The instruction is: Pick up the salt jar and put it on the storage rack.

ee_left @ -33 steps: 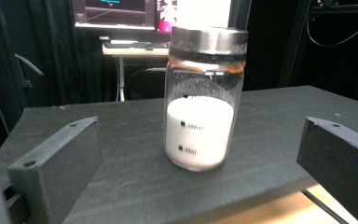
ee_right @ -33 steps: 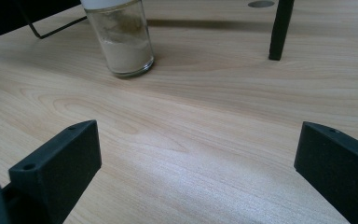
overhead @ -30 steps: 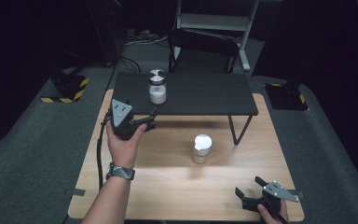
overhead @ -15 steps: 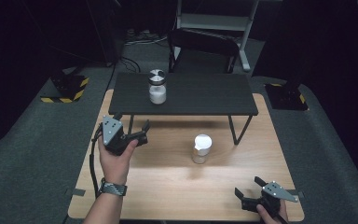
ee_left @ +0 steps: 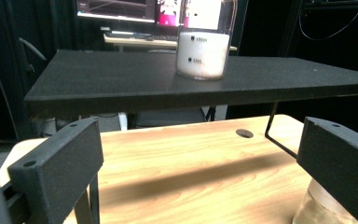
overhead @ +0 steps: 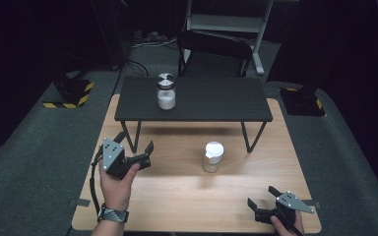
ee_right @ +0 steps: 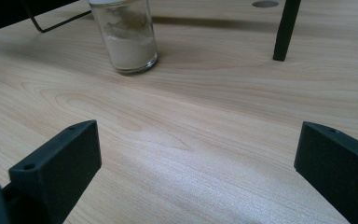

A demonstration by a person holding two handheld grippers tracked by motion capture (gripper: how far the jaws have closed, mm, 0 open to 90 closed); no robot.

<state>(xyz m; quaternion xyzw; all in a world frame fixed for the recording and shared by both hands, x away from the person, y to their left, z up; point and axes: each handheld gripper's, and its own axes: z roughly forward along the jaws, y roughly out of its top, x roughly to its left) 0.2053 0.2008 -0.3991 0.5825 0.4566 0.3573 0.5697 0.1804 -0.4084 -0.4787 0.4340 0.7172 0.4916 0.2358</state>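
A glass jar with a silver lid [overhead: 166, 91] holding white powder stands on the small black shelf [overhead: 216, 101]; the left gripper view shows this jar [ee_left: 203, 42] atop the shelf [ee_left: 121, 84]. A second jar with a white lid [overhead: 212, 156] stands on the wooden table [overhead: 187, 196] under the shelf's front edge; in the right gripper view that jar [ee_right: 127, 35] is far ahead. My left gripper [overhead: 135, 146] is open and empty, left of the white-lidded jar. My right gripper [overhead: 262, 196] is open and empty near the table's front right corner.
The shelf's thin black legs [overhead: 246, 137] stand on the table. A black chair [overhead: 214, 49] sits behind the table. Grey floor mats with yellow-black striped blocks [overhead: 69, 96] lie on both sides.
My left gripper has pulled back from the silver-lidded jar on the shelf, down and toward me, and now hovers low over the table. The right gripper has stayed put.
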